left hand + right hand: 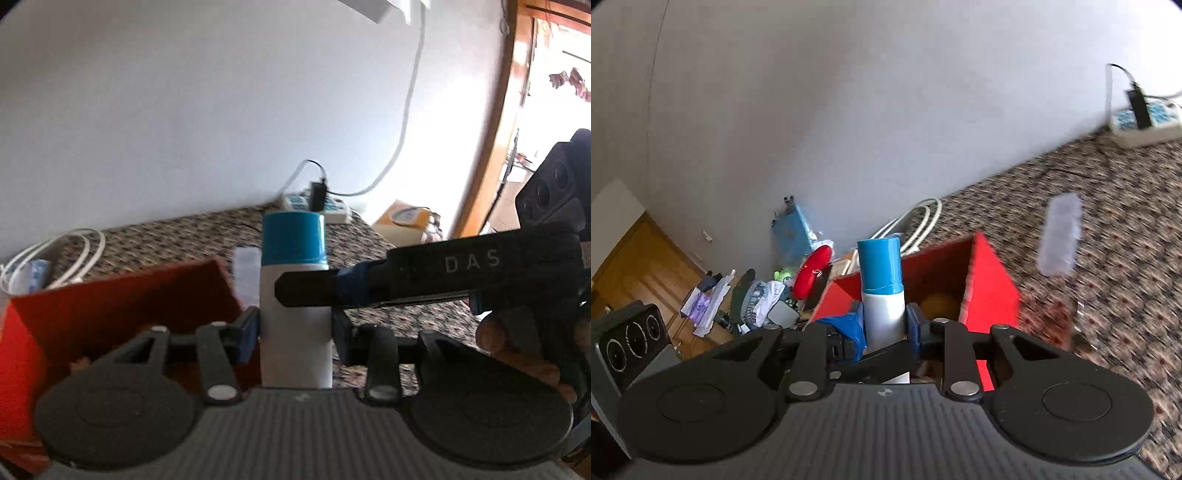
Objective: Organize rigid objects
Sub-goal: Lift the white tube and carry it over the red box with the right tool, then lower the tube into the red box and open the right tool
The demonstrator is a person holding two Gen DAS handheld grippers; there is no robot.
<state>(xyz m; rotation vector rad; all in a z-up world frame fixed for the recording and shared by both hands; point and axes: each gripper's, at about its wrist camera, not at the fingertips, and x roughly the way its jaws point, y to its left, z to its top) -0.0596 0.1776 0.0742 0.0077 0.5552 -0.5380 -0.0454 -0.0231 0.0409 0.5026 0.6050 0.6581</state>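
A white cylindrical plastic bottle with a blue cap (294, 295) stands upright, clamped between the left gripper's (295, 328) blue pads, while the right gripper (886, 325) pinches the same bottle from the side, "DAS" readable on its black finger. Just behind, an open red cardboard box (990, 284) sits on the patterned tablecloth (1108, 221) near the wall edge, something yellow and round (940, 304) inside.

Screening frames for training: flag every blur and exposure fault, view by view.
Left wrist view: wood-framed opening blown out, glare washing the wall; tablecloth smeared. Right wrist view: tablecloth and clear box motion-streaked; bottle fairly sharp.
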